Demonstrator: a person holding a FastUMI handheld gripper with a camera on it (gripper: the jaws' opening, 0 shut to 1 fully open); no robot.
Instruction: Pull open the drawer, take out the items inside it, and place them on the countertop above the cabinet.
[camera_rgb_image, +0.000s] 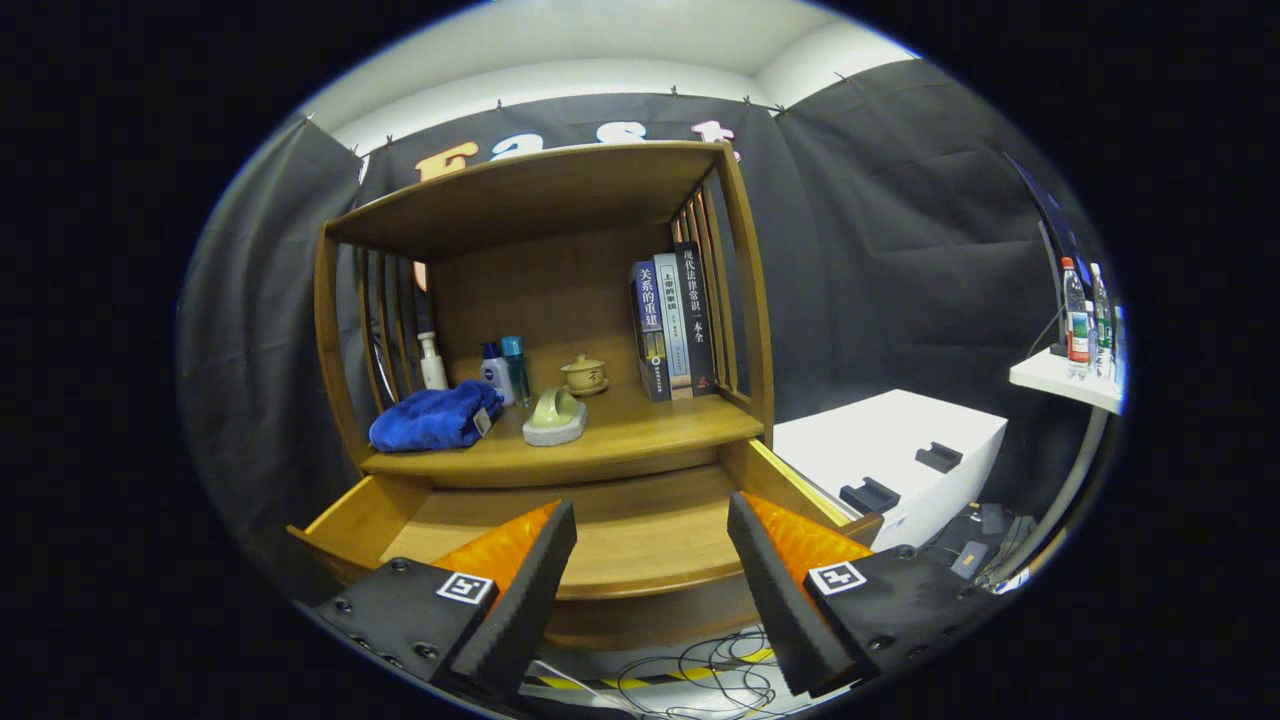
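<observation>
The wooden cabinet's drawer (640, 540) stands pulled open just ahead of my fingers, and the part of its floor that I see is bare wood. On the countertop (660, 430) above it lie a folded blue towel (435, 418) and a pale green item on a grey pad (556, 415). Behind them stand a white pump bottle (432, 362), two small bottles (505, 370) and a small lidded teapot (584, 375). My gripper (650, 560) is open over the drawer's front, with nothing between its fingers.
Three books (672, 325) lean against the cabinet's slatted right side. A white box (900, 450) sits to the right of the cabinet. Water bottles (1085, 320) stand on a white shelf far right. Cables (720, 675) lie on the floor below the drawer.
</observation>
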